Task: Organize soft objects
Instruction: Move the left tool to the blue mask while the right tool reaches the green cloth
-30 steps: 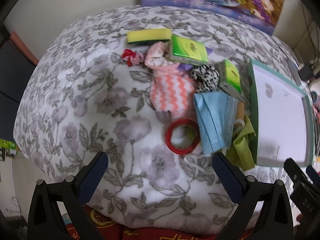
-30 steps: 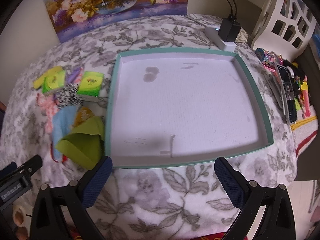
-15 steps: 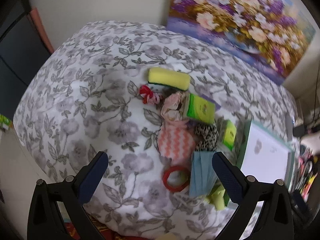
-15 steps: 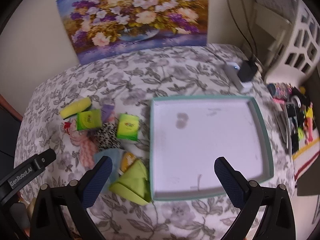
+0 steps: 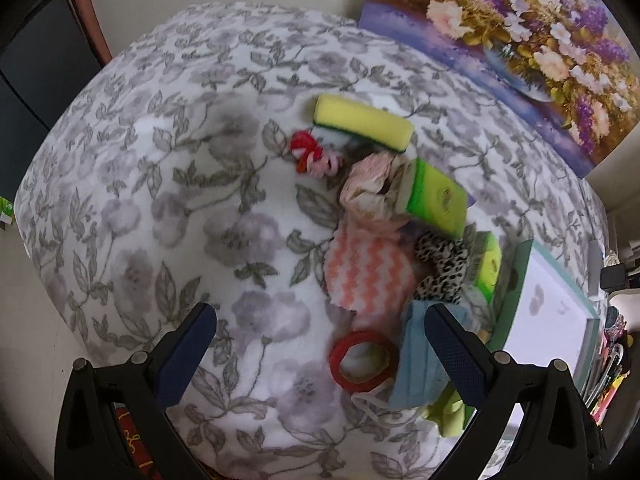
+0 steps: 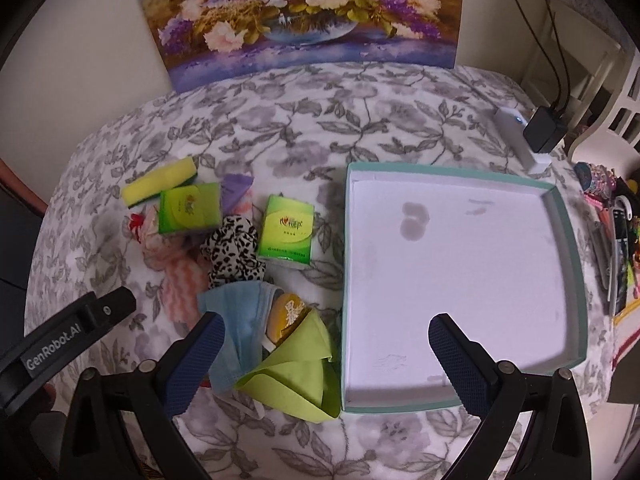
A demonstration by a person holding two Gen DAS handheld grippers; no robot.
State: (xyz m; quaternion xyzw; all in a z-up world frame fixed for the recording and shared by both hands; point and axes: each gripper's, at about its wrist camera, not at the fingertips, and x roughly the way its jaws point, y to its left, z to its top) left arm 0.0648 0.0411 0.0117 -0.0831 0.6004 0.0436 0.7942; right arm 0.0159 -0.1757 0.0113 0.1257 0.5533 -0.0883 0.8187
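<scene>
— Left gripper [image 5: 316, 346]? Spread wide, nothing between the pads, low in the frame above the flowered blanket [image 5: 160, 208].

— And right gripper [image 6: 326, 354]? Also spread and empty, at the bottom of the right wrist view, half over the tray [image 6: 568, 240].

— Soft things where? All heaped left of the tray: blue mask [image 6: 240, 320] and green cloth [image 6: 296, 376] nearest, leopard scrunchie [image 6: 234, 254] and striped pink cloth [image 5: 366, 276] at centre, yellow sponge [image 5: 362, 122] farther up.

— Tray itself? Bare inside, only faint stains.

— Risk? Probably dragging neighbours along: mask lying across the red tape ring [image 5: 364, 360], loops trailing. Also pinching blanket pile together with thin cloth, if lowered too deep.
</scene>
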